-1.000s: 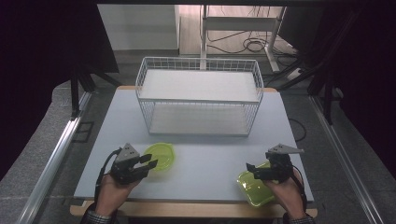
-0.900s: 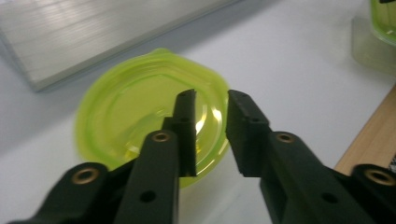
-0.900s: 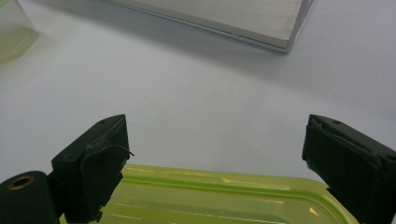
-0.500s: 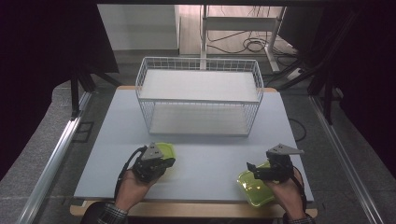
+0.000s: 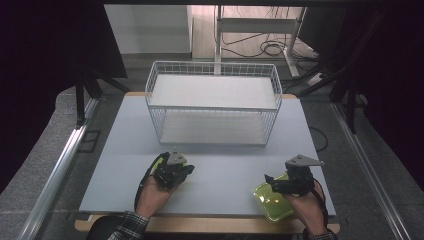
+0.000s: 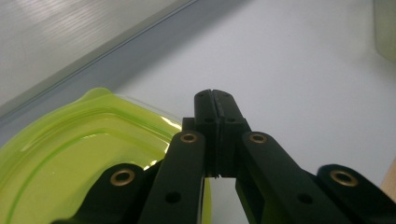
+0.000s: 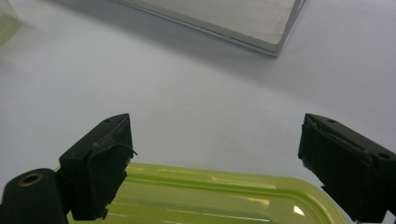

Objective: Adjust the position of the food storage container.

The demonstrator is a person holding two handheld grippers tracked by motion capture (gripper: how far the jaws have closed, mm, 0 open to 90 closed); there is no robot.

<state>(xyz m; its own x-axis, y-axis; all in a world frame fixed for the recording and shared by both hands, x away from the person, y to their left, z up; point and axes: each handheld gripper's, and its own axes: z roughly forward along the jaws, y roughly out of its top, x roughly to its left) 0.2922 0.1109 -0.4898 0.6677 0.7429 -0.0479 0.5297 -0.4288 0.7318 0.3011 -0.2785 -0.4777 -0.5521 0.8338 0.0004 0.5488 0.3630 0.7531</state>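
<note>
Judging from the left gripper view, the left gripper had its jaws fully closed, pads together, with the rim of a lime-green plastic lid running in beneath the linkage; whether that thin rim was actually pinched between the pads could not be told, as the tips showed no green between them. In the high view the left gripper sat over that lid at the near-left of the white table, the lid mostly covered by the hand. The jaws had just been closing, so the chief risk was a missed or marginal pinch: if only the lip's edge was caught, the lid would likely slip free or pivot on lifting. The right gripper stood wide open, its pads apart above the far rim of a second green container, touching nothing. In the high view the right gripper hovered at that container, which lay close to the table's near edge; a careless closing there could push it toward the edge rather than seize it. The white wire basket stood well beyond both pieces, and a low carry could catch its front wall.
</note>
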